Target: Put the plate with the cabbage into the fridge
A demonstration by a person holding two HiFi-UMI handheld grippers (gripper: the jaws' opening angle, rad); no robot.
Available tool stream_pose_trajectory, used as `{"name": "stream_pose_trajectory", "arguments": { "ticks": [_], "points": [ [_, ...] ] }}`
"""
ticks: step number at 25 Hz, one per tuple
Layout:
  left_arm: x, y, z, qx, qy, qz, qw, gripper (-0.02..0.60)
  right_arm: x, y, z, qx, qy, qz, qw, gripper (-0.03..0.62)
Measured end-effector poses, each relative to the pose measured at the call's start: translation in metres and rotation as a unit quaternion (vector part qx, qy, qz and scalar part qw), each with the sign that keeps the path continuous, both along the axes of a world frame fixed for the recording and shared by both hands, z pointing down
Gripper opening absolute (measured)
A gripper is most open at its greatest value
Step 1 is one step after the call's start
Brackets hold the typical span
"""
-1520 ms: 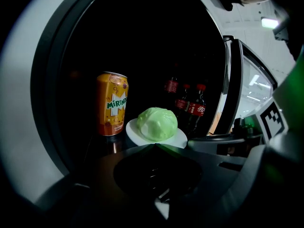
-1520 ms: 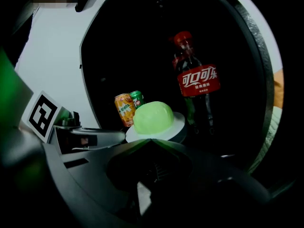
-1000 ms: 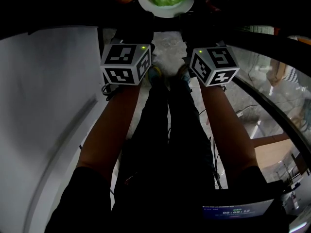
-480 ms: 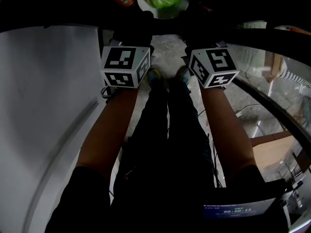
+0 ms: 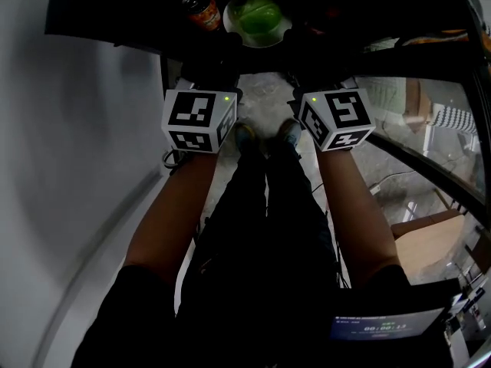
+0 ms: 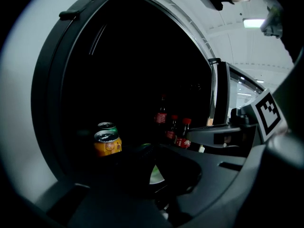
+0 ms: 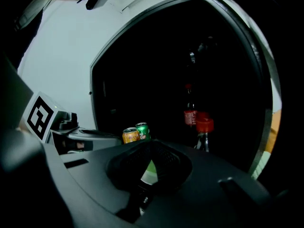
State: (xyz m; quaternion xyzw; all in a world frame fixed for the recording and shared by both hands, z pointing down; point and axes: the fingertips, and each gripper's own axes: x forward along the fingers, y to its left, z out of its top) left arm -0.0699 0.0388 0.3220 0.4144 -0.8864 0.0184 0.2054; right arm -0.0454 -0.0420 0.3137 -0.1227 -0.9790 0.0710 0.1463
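Plate (image 5: 258,42) between left gripper (image 6: 153,170), right gripper (image 7: 148,169)

An orange can (image 6: 107,146) stands with a green can (image 6: 107,126) just beyond it at twelve o'clock, while red-capped cola bottles (image 6: 183,134) cluster well apart from both at three o'clock.

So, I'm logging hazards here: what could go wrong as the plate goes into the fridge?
The plate is gripped only at its rim by the left gripper and right gripper; a tilt could roll the cabbage off. The cans stand close on its left and the bottles on its right, so either might get knocked.
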Motion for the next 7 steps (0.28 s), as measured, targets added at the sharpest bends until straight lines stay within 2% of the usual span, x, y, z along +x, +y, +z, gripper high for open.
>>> {"name": "stream_pose_trajectory", "arguments": {
  "ticks": [7],
  "points": [
    [0.015,0.037,-0.066,0.003,-0.008,0.005,0.9999,0.003,0.021,0.03,-0.059,0.015,0.002,0.008,1.0,0.005]
  ]
}}
